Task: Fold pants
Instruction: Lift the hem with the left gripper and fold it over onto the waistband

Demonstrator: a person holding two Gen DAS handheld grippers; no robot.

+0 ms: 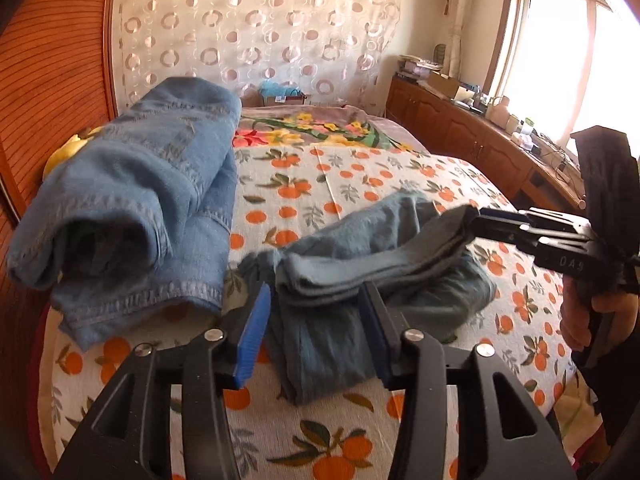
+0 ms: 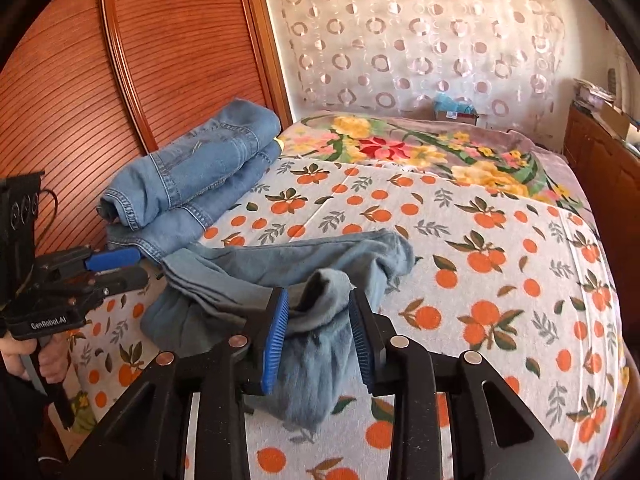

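Note:
Grey-blue pants (image 1: 344, 280) lie crumpled and partly folded on the orange-print bedspread (image 1: 360, 184). My left gripper (image 1: 316, 320) is open, its blue pads on either side of the pants' near edge, holding nothing. My right gripper (image 2: 320, 320) is shut on a bunched part of the pants (image 2: 316, 312) and holds it raised above the bed. In the left wrist view the right gripper (image 1: 476, 220) comes in from the right, clamped on a lifted fold. In the right wrist view the left gripper (image 2: 136, 264) sits at the pants' left end.
A folded stack of blue jeans (image 1: 132, 204) lies on the bed's left side against a wooden wardrobe (image 2: 120, 80). A floral blanket (image 2: 420, 148) covers the far end of the bed. A wooden cabinet (image 1: 472, 136) with clutter runs under the window at right.

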